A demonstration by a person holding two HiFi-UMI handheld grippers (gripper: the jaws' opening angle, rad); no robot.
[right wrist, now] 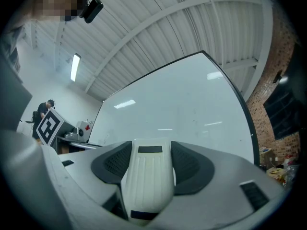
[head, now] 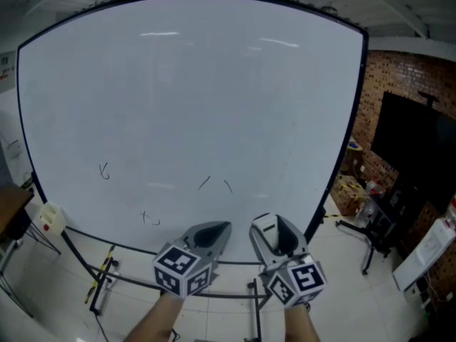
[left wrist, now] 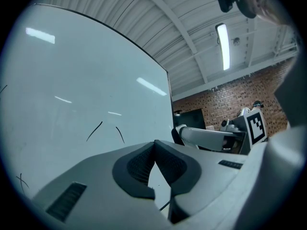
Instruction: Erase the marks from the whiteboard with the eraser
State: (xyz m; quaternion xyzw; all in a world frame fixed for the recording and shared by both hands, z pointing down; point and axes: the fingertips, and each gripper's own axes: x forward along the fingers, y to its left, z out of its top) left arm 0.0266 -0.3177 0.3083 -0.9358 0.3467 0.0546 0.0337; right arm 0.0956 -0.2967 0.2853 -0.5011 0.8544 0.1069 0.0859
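Erasing not started, I'd say: whiteboard (head: 192,84) shows four small marks (head: 105,171) low down, all crisp. Right tongs (right wrist: 149,148) clamped on the eraser (head: 266,228), below the board's bottom edge, not touching. Left tongs (left wrist: 154,145) closed, empty.

Marks (head: 214,184) lie low on the whiteboard (head: 192,84), above the left gripper (head: 218,231) and right gripper (head: 276,226) holding eraser (head: 265,228).
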